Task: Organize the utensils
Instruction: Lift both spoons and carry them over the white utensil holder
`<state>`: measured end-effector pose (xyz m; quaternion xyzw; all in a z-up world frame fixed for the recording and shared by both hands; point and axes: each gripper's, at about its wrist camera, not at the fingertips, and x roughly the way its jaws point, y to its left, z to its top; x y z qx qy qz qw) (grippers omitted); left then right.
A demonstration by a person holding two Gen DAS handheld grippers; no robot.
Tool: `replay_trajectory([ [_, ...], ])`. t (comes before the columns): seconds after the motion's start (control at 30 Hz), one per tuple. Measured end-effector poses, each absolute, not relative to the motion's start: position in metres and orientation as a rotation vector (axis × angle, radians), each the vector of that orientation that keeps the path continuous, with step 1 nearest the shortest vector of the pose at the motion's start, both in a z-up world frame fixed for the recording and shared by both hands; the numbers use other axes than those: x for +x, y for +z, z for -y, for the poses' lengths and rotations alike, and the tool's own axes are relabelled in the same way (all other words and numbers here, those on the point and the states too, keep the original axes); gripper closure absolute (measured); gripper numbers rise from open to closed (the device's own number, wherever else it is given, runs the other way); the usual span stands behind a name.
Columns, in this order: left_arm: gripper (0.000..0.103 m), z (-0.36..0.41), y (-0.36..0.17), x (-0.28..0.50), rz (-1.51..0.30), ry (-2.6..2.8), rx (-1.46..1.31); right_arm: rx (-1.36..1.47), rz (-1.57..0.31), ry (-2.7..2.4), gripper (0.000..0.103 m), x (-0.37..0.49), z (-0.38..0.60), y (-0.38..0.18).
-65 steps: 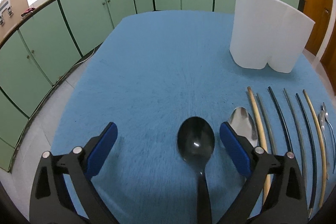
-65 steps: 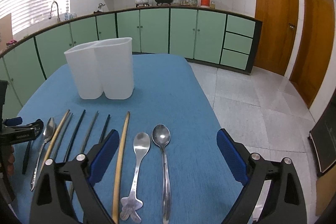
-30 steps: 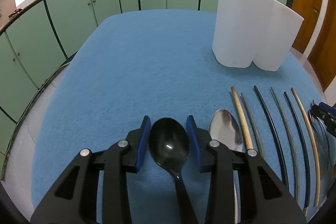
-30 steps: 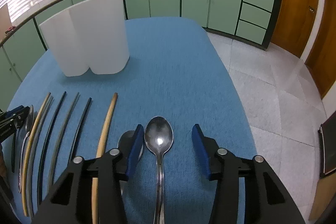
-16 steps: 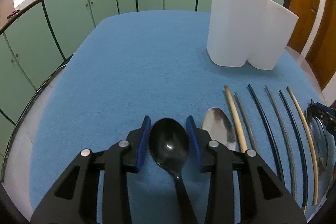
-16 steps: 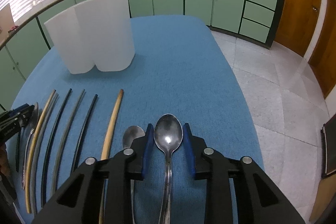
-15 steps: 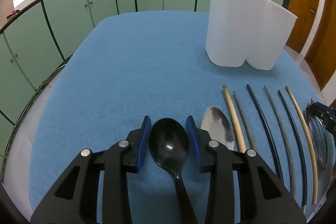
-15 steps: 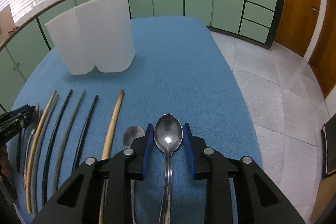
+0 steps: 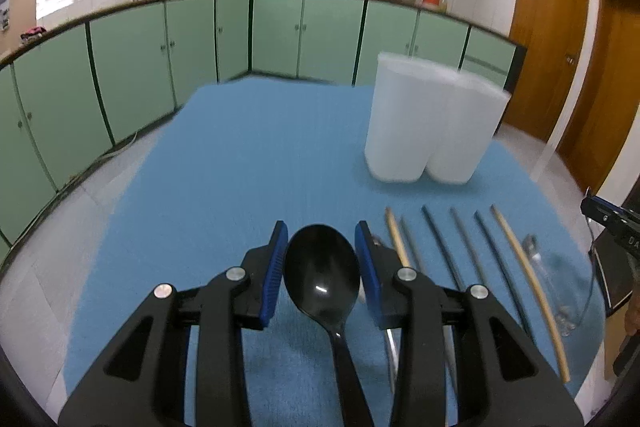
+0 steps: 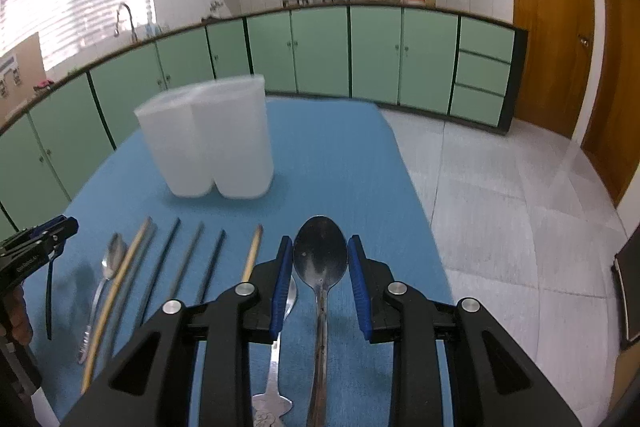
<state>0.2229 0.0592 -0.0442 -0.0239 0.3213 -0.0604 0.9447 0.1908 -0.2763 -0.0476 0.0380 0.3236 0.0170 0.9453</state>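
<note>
My left gripper point(image 9: 321, 231) is shut on the bowl of a black spoon point(image 9: 320, 277), held clear above the blue tablecloth point(image 9: 224, 167). Likewise my right gripper point(image 10: 320, 243) is shut on a steel spoon point(image 10: 320, 267), its handle running back under the jaws. A white two-compartment holder point(image 9: 432, 123) point(image 10: 208, 143) stands upright farther along the table. Between both grippers several chopsticks point(image 9: 460, 247) point(image 10: 188, 259) lie in a row. Two more steel spoons stay on the cloth: one at the left end of the row point(image 10: 108, 267), one with a shaped handle point(image 10: 276, 367) beneath my right gripper.
The table's right edge point(image 10: 420, 211) drops to a tiled floor. Green cabinets point(image 9: 132, 75) run along the far and left sides. The other gripper shows at the picture's rim in each view: right one point(image 9: 612, 223), left one point(image 10: 36, 247).
The right jaws closed onto the steel spoon. Both grippers then rose and tilted up with their spoons, so the table and holder look farther off.
</note>
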Motion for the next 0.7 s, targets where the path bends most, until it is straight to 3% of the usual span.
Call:
replay_trajectory([
  [0.33, 0.07, -0.051, 0.005, 0.206, -0.45, -0.151, -0.066, 0.079, -0.54, 0.064, 0.075, 0.184, 0.279, -0.004],
  [0.7, 0.07, -0.014, 0.057, 0.257, -0.234, -0.201, -0.028, 0.049, -0.398, 0.121, 0.075, 0.218, 0.262, 0.055],
])
